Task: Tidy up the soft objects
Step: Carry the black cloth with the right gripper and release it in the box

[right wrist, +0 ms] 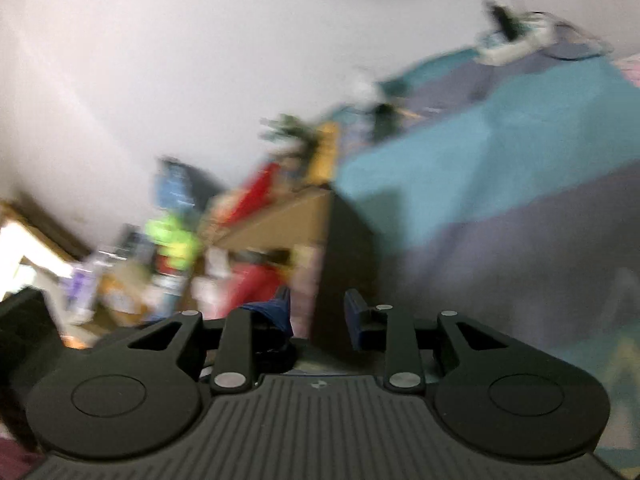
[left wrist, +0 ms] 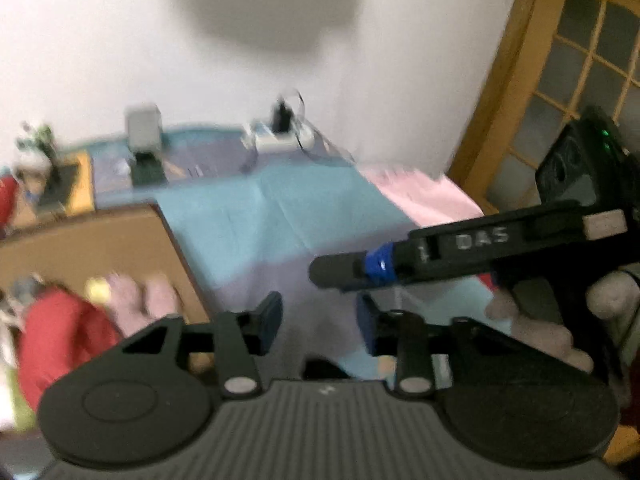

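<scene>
Soft toys (left wrist: 120,300), red, pink and yellow, lie blurred in a cardboard box (left wrist: 120,240); both grippers' fingers (left wrist: 268,316) spread, empty.

Bare cloth (left wrist: 280,208) right of box (left wrist: 120,240), prob. passable

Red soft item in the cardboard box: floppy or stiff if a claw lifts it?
Likely floppy: the red soft item lies slumped and rounded in the cardboard box. Probably light, looking like fabric or plush. Blur hides detail, so expect sagging.
</scene>
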`<state>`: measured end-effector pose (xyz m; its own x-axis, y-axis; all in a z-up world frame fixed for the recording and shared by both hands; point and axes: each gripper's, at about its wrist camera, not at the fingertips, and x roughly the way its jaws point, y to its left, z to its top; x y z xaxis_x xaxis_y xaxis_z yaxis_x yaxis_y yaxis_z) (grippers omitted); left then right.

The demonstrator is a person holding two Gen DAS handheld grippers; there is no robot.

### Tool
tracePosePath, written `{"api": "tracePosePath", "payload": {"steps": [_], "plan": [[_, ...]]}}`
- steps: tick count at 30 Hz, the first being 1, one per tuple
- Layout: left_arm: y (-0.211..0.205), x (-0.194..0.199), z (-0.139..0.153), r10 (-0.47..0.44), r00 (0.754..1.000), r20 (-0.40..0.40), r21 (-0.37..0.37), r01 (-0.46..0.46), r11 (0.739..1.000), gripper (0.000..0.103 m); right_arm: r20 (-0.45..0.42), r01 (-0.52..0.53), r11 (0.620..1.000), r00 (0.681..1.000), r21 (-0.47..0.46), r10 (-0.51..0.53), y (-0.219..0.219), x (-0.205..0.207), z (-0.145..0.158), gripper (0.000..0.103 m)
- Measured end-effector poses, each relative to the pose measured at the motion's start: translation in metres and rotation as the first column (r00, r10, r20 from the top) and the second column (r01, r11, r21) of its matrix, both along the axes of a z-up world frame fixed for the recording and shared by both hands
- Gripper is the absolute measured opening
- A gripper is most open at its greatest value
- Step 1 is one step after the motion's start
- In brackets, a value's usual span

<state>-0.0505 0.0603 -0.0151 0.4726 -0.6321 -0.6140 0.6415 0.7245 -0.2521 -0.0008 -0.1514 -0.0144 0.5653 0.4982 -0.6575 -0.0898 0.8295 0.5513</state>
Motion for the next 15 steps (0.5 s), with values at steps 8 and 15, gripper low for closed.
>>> {"api": "tracePosePath", "payload": {"steps": [8,15], "plan": [[-0.054,-0.008,-0.098,-0.13,0.975,-0.178,0.18,0.162,0.97,0.049,-0.199,0.11,0.98,0.97,-0.167,-0.143,-0.038,-0.023,-0.081,0.016],[-0.079,0.005,-0.133,-0.1,0.969,-0.224,0.226,0.151,0.962,0.049,-0.194,0.024,0.981,0.979,-0.19,-0.062,-0.037,-0.034,-0.094,0.016]]}}
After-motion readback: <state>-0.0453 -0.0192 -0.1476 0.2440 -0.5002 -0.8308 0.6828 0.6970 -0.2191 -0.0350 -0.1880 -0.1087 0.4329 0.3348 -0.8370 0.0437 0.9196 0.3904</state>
